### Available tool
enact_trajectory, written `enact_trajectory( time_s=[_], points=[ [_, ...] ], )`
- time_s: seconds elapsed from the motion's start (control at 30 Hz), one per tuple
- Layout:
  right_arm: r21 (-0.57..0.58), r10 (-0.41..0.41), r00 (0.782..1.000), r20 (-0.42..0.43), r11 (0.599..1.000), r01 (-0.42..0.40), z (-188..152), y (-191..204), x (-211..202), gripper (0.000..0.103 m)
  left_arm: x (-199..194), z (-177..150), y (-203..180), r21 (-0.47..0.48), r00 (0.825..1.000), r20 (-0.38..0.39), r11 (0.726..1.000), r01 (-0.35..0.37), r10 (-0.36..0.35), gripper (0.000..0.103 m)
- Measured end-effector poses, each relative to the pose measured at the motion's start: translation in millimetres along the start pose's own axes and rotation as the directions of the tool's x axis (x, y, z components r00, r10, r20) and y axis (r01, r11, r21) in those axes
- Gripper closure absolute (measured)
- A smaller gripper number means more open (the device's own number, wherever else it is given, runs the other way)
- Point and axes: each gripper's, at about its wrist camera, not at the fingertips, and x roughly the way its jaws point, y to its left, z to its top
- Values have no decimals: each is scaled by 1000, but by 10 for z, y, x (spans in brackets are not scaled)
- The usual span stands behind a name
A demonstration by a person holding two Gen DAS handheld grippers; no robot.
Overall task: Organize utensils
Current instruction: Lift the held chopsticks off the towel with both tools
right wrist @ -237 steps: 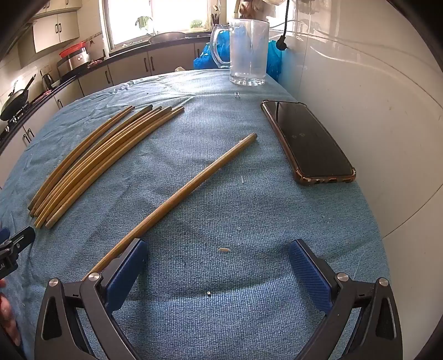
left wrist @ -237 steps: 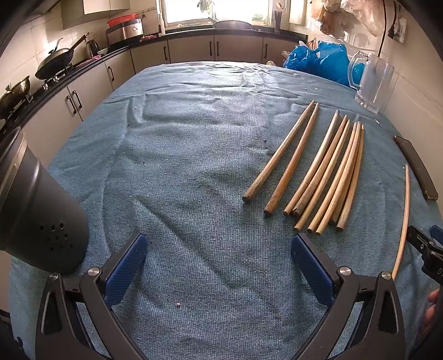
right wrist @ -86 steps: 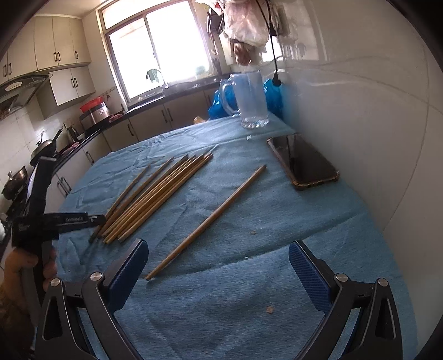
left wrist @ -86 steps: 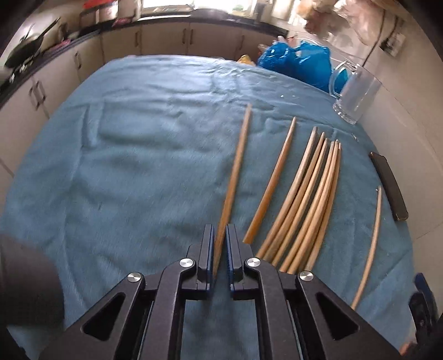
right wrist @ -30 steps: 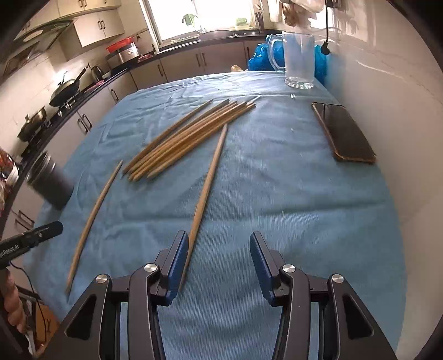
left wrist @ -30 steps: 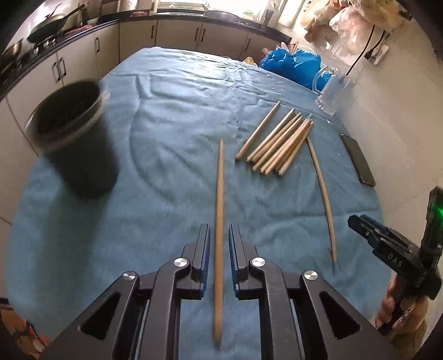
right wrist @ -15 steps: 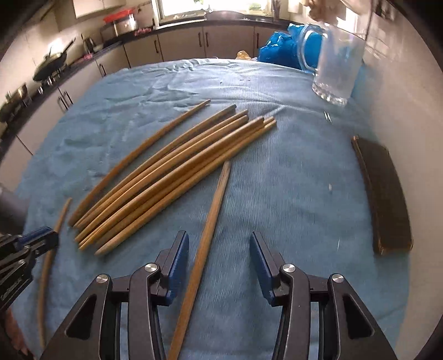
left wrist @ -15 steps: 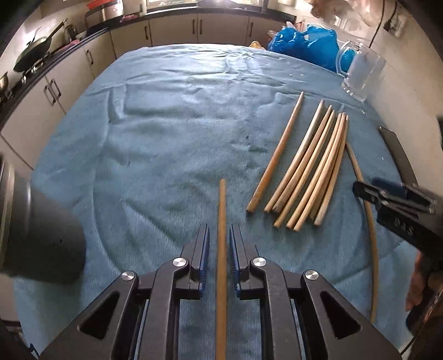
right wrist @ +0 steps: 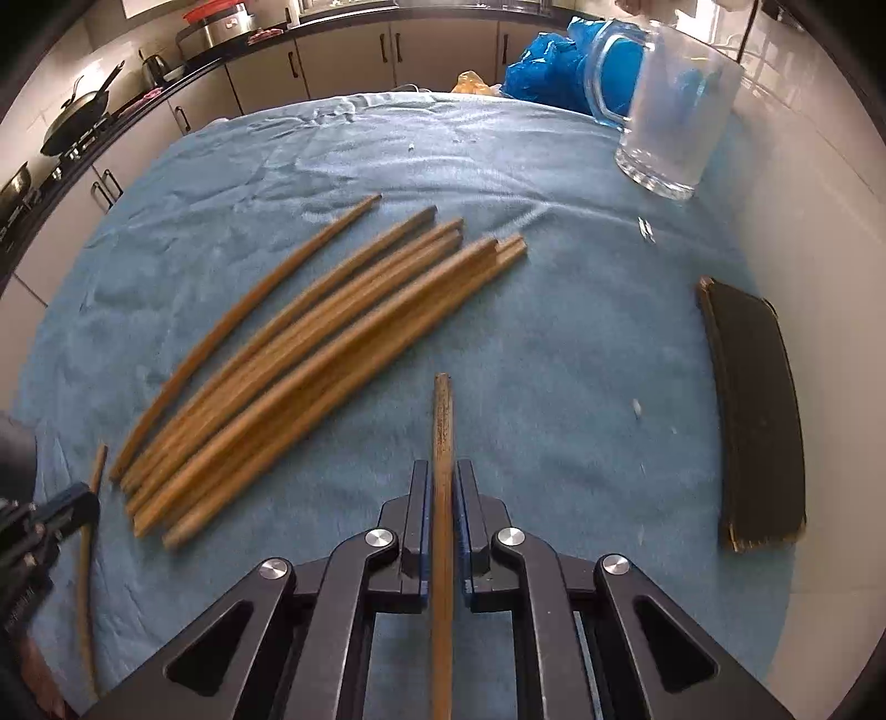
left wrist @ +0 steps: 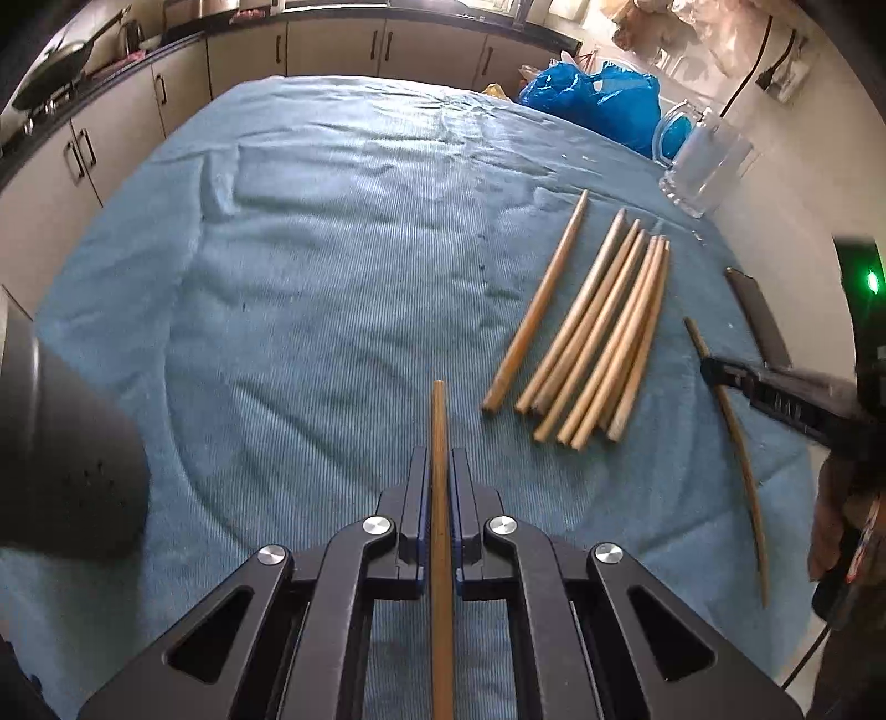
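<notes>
- Pinching one chopstick [left wrist: 440,498] between its pads, the left gripper [left wrist: 440,471] points down at the table; the stick runs straight up the middle of the view, tip over the cloth [left wrist: 332,277]. Its jaws have just been closing, with the stick between them.
- Right gripper [right wrist: 443,482]: jaws have just been closing and are now pressed on a second chopstick [right wrist: 442,471], which likewise runs up the centre of that view.
- In the left view the right gripper shows at the right edge, clamped on its stick [left wrist: 742,459], with part of a hand [left wrist: 841,520] below it.
- Loose sticks: a bundle [left wrist: 598,343] of about seven lies on the cloth between the two grippers, fanned slightly, one stick a little apart on its left side. In the right view the bundle is blurred.
- Holder [left wrist: 61,459]: a dark perforated cup at the left edge of the left view, resting on the cloth, well apart from the bundle.
- Surface: a blue ribbed cloth covers the whole table, wrinkled towards the far end, with a few small crumbs [right wrist: 637,409].
- Phone [right wrist: 758,421]: dark, flat on the cloth near the right edge, beside the white wall.
- Glass mug [right wrist: 675,99]: upright at the far right corner; blue bags [right wrist: 542,77] behind it.
- Room: cream cabinets [left wrist: 387,50] under a dark counter along the far and left sides; a pan [right wrist: 83,122] on the hob at left; a plugged-in cable [left wrist: 769,83] on the right wall.
</notes>
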Motion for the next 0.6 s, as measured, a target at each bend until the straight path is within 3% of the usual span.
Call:
enact_trajectory(
  time_s=[0.33,0.6],
  points=[
    [-90,27,998,-51,995,-31,-853,37,-357,95,-157,-318,-38,6,1000,7,1000,4,-4,97],
    [-46,45,997,-58,998,-47,-827,4,-344,93,-136,-260,6,-18,999,-30,1000,13,-13,97]
  ],
)
